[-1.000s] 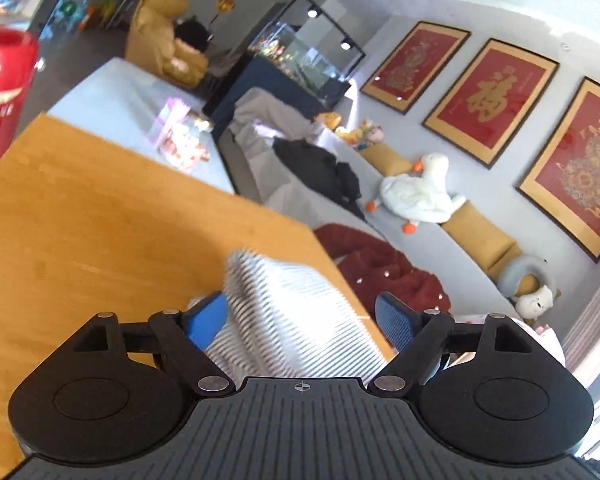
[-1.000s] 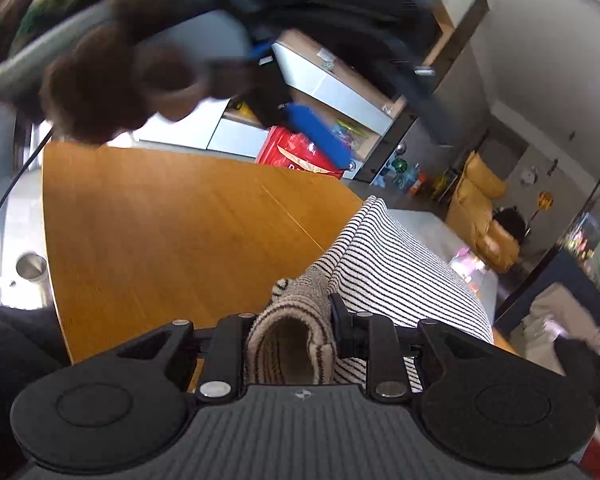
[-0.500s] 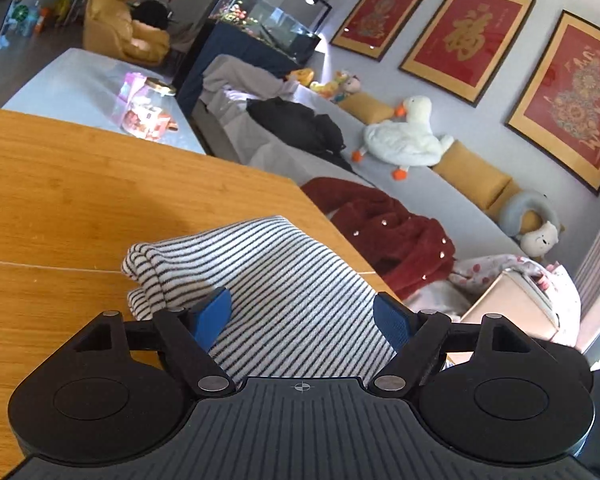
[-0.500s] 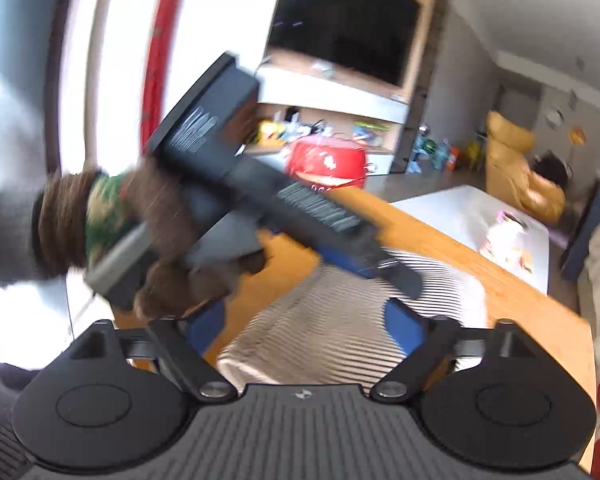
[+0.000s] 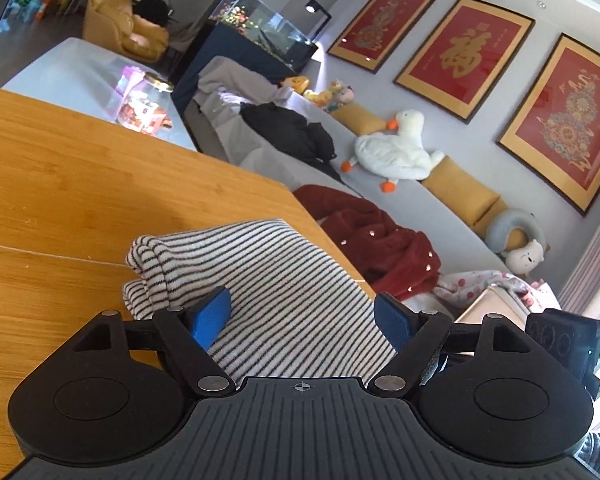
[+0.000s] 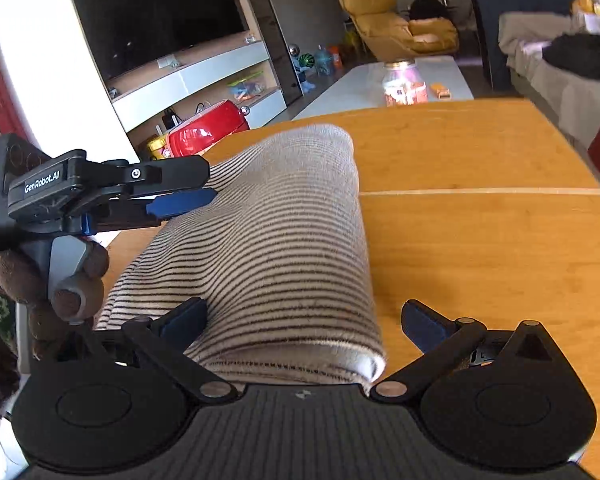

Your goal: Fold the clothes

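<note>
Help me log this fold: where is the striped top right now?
The striped top lies folded on the wooden table, between both open grippers: centre-left in the right wrist view, by the table's right edge in the left wrist view.

The left gripper point(image 5: 302, 316) has its blue pads spread wide apart, the right gripper point(image 6: 304, 320) is likewise spread (gripping nothing), and a gloved hand point(image 6: 48, 280) clasps the left gripper's handle.
</note>
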